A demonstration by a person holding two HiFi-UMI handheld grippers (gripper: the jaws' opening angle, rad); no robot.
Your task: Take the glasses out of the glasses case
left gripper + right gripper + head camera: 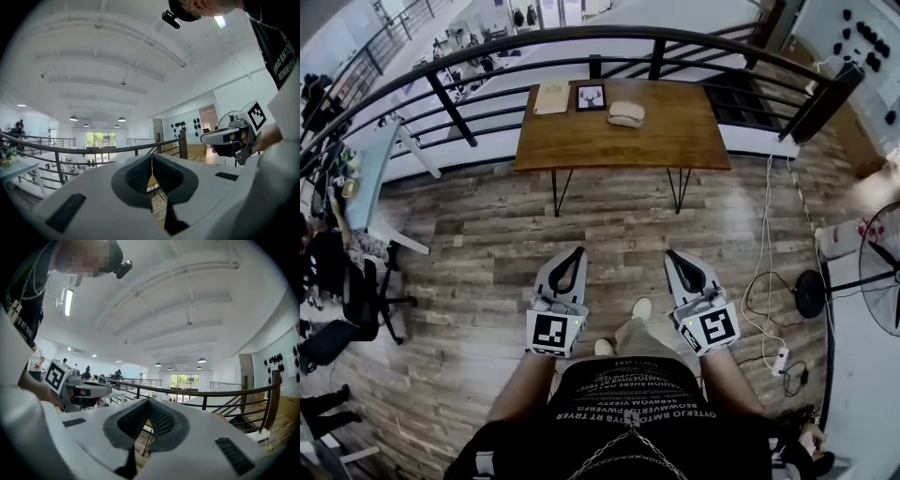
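Note:
The glasses case, a pale oval shell, lies shut on the far side of a wooden table, well ahead of me. No glasses show. Both grippers hover near my waist over the plank floor, far short of the table and pointing level toward it. My left gripper has its jaws pressed together with nothing between them, as the left gripper view confirms. My right gripper is likewise shut and empty, its pads meeting in the right gripper view.
A framed deer picture and a light wooden board sit on the table beside the case. A black railing curves behind it. A standing fan, cables and a power strip lie at right; an office chair at left.

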